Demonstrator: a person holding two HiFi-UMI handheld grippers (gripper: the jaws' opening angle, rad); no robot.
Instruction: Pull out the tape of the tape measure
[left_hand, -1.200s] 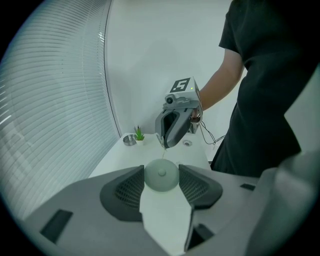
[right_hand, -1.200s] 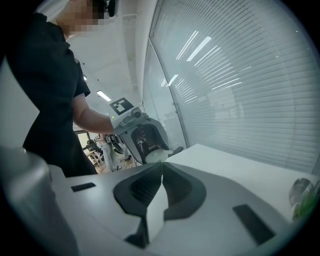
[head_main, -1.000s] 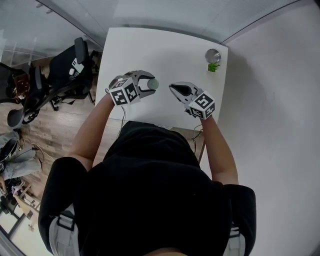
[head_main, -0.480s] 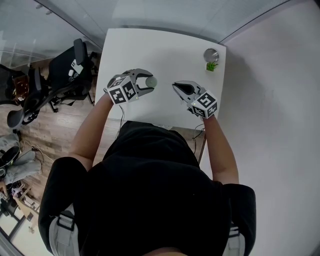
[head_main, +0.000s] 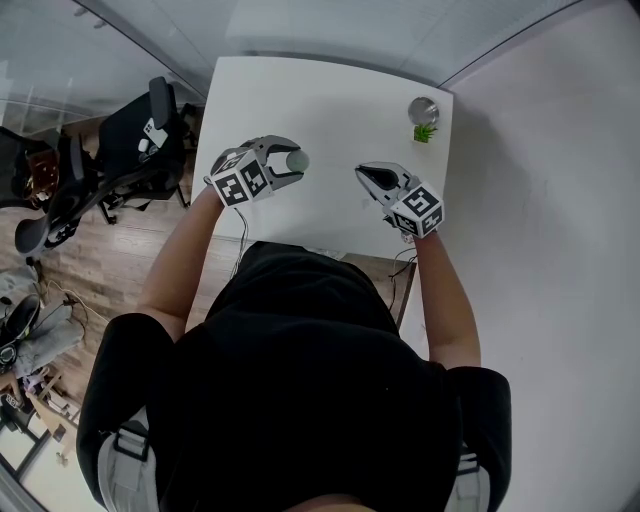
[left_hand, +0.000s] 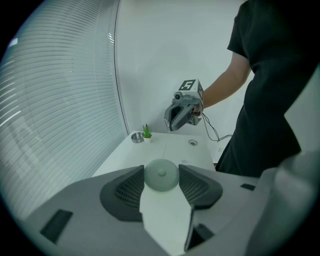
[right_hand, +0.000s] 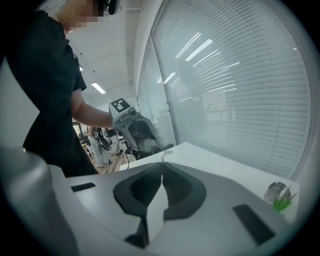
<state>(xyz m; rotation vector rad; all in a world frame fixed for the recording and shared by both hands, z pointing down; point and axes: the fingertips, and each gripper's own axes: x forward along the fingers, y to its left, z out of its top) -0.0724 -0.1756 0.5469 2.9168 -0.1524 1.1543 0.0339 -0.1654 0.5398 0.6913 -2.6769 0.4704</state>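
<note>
Over the table, the left hand-held gripper pinches the tape measure and the right hand-held gripper is pressed together. Can't tell if anything's caught in it.

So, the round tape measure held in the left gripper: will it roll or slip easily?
The tape measure is round and smooth, so it would probably roll if set on edge. It looks small, likely light. The pads touch only its curved sides, so it may slip under a hard pull.

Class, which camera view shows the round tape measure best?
The left gripper view: the tape measure fills the foreground, clamped in the left hand-held gripper. The head view shows it small; the right gripper view shows it distant and unclear.
</note>
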